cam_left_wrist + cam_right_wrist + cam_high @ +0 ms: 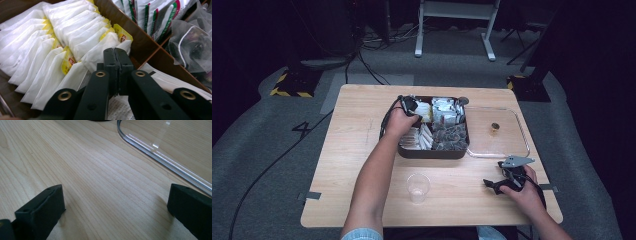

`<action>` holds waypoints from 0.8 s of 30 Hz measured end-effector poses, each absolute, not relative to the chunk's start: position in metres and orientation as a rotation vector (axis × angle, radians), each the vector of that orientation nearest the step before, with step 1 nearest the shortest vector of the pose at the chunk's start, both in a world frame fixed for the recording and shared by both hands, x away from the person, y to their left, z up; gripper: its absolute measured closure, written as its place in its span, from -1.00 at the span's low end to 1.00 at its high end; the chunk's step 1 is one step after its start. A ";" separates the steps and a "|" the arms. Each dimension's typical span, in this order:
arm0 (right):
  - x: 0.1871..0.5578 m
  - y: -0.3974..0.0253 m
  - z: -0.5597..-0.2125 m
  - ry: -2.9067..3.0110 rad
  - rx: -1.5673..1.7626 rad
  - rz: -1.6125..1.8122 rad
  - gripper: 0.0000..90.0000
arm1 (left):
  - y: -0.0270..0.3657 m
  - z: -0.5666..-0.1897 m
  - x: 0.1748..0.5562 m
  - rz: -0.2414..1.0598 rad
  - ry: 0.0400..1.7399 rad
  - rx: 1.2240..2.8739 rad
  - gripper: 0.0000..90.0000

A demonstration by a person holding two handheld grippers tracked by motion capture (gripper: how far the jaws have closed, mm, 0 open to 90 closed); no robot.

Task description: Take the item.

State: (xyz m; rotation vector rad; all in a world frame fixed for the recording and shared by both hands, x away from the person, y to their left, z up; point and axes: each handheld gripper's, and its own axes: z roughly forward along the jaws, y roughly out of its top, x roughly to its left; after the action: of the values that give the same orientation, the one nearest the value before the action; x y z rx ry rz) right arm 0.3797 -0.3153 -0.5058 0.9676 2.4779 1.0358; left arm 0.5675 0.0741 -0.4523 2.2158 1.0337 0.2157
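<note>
Reaching into the brown box (432, 152), the left gripper (115, 53) is pressing its jaws together among the white tea bags (96, 53) (whether pinching one, unclear); the right gripper (115, 205) is resting wide apart on the table (75, 170).

White tea bags (62, 42) with yellow tags bearing a small red mark lie in rows at the upper left of the left gripper view, inside a dark brown box (130, 32); at its upper right stand white sachets (160, 17) striped green and red, beside grey see-through pouches (192, 42) with dark contents. The left gripper (116, 53) and right gripper (115, 205) have matt black jaws, the former with brass-coloured rivets. In the high view the table (357, 150) is pale wood with fine grain, the lid (507, 145) at right and cup (418, 188) at lower centre are clear, and the floor is grey
</note>
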 end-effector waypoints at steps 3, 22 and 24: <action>0.380 -0.315 -0.506 2.478 0.967 1.036 -0.97 | 0.072 -0.449 0.566 0.232 1.003 2.229 1.00; 0.380 -0.315 -0.506 2.477 0.968 1.037 -0.98 | 0.087 -0.405 0.547 0.322 0.890 2.167 1.00; 0.380 -0.315 -0.506 2.476 0.968 1.036 -0.98 | 0.087 -0.399 0.543 0.318 0.874 2.166 1.00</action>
State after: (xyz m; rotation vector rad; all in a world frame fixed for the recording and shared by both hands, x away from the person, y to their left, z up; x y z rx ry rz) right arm 0.3796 -0.3152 -0.5058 0.9681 2.4764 1.0364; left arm 0.5426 0.0872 -0.3989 2.1655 0.8743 0.3185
